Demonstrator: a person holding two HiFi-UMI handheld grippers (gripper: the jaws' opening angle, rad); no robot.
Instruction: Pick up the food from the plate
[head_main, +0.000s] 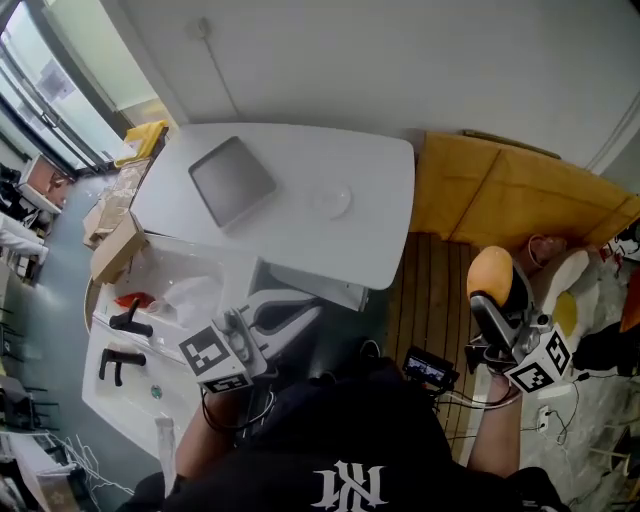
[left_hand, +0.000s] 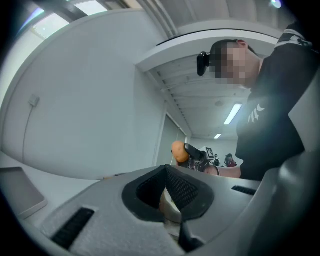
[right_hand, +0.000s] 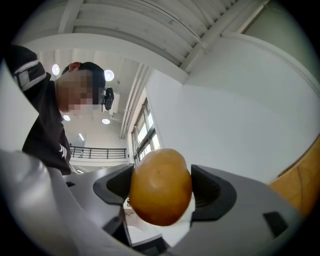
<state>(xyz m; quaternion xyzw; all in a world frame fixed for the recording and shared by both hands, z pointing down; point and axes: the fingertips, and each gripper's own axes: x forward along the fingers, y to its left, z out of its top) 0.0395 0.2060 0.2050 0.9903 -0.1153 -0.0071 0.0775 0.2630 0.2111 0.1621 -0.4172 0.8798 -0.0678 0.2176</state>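
An orange-brown oval piece of food (head_main: 489, 271) is clamped in my right gripper (head_main: 497, 292), held up in the air at the right, well off the table. In the right gripper view the food (right_hand: 160, 182) fills the gap between the jaws of the right gripper (right_hand: 161, 196). A grey square plate (head_main: 232, 180) lies bare on the white table (head_main: 370, 170). My left gripper (head_main: 303, 312) hovers near the table's front edge, shut and with nothing in it (left_hand: 166, 189). The left gripper view also shows the held food (left_hand: 179, 151) in the distance.
A clear round dish (head_main: 330, 200) sits right of the grey plate. At the left are a cardboard box (head_main: 118, 248) and a white sink unit with black taps (head_main: 125, 320). Orange cloth (head_main: 520, 195) covers the area to the right, beside wooden slats (head_main: 430, 300).
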